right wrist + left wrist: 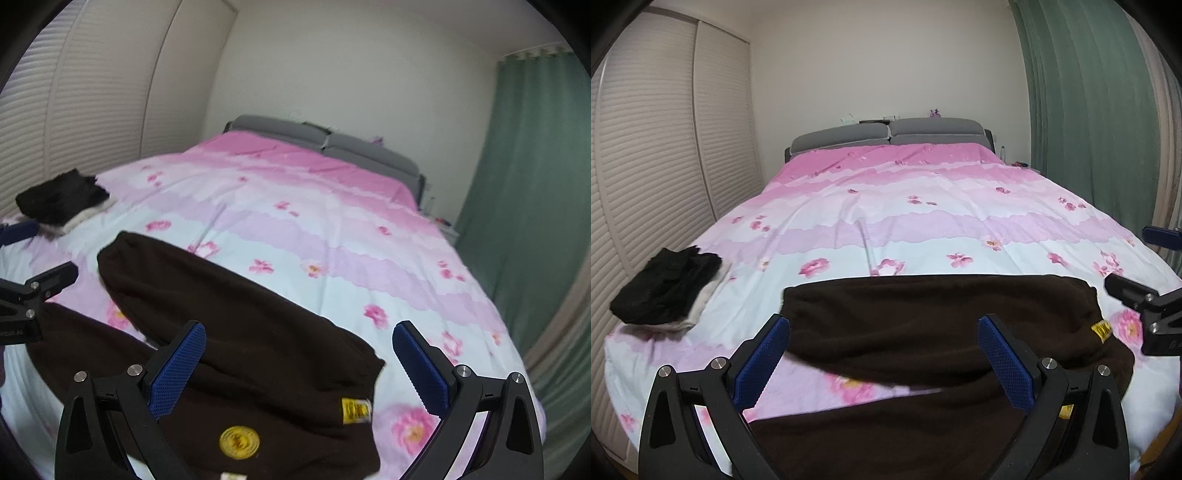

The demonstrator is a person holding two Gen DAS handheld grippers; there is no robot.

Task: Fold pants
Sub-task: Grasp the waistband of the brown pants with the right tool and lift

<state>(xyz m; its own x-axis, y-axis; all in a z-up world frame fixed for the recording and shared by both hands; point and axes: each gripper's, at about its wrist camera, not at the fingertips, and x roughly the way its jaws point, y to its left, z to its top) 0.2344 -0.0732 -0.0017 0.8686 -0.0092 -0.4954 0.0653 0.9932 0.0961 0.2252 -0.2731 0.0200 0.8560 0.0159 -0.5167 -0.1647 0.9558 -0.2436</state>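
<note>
Dark brown pants (923, 325) lie folded over on the pink floral bed cover (886, 206), near the foot of the bed. They carry yellow labels (355, 410). My left gripper (882, 354) is open and empty, hovering above the pants' left part. My right gripper (299, 365) is open and empty above the pants' right end (258, 354). The right gripper also shows at the right edge of the left wrist view (1134, 264). The left gripper shows at the left edge of the right wrist view (40, 251).
A stack of folded black and white clothes (668, 291) lies at the bed's left edge, also in the right wrist view (62, 199). A louvred wardrobe (657, 155) stands left, a grey headboard (886, 134) behind, green curtains (1089, 110) right.
</note>
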